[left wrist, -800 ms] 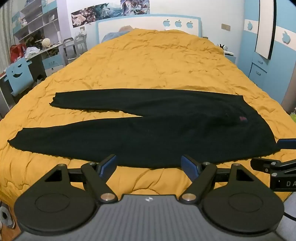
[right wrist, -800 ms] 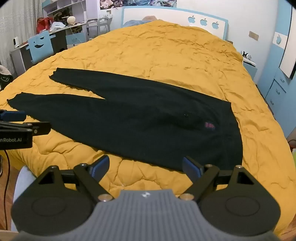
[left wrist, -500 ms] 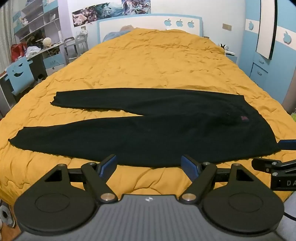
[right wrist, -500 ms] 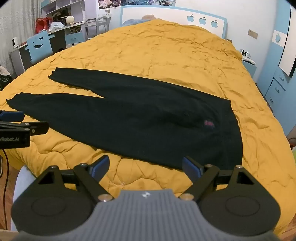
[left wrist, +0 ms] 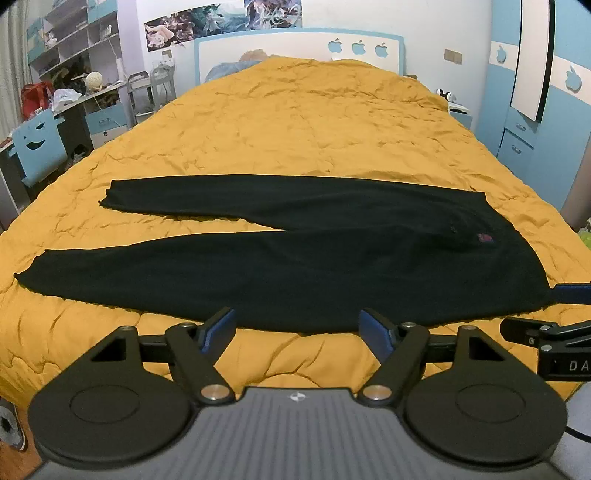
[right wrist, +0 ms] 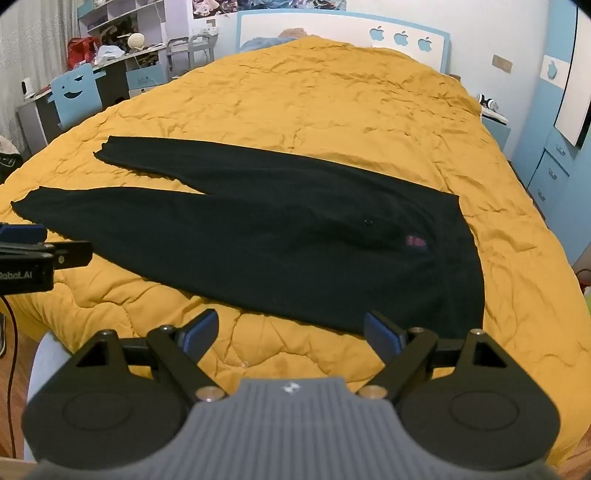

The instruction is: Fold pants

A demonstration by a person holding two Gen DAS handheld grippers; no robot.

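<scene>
Black pants (left wrist: 295,266) lie flat and unfolded across the near half of a big bed, on an orange quilted bedspread (left wrist: 314,122) full of creases. Waistband sits at the right of frame, both legs run toward the left and split apart, the far leg ending in the mid-left. A small red patch (right wrist: 415,242) shows near the waist.

Left gripper (left wrist: 297,326) hovers at the bottom centre above the bed's near edge, jaws wide apart, blue pads just short of the pants' lower hem, holding nothing. Right gripper (right wrist: 290,330) sits at the bottom centre of its own view, jaws also spread wide, nothing between them, near the waist-end corner of the pants. Each gripper pokes into the side edge of the other's view.

Room: white headboard (left wrist: 295,48) with blue apple shapes at top centre, posters (left wrist: 221,18) above it. Desk with clutter and shelves at upper left, a blue chair with a smiley cutout (left wrist: 35,144) beside it. Blue wardrobe (left wrist: 535,110) at right, with a nightstand further back, beside the bed.
</scene>
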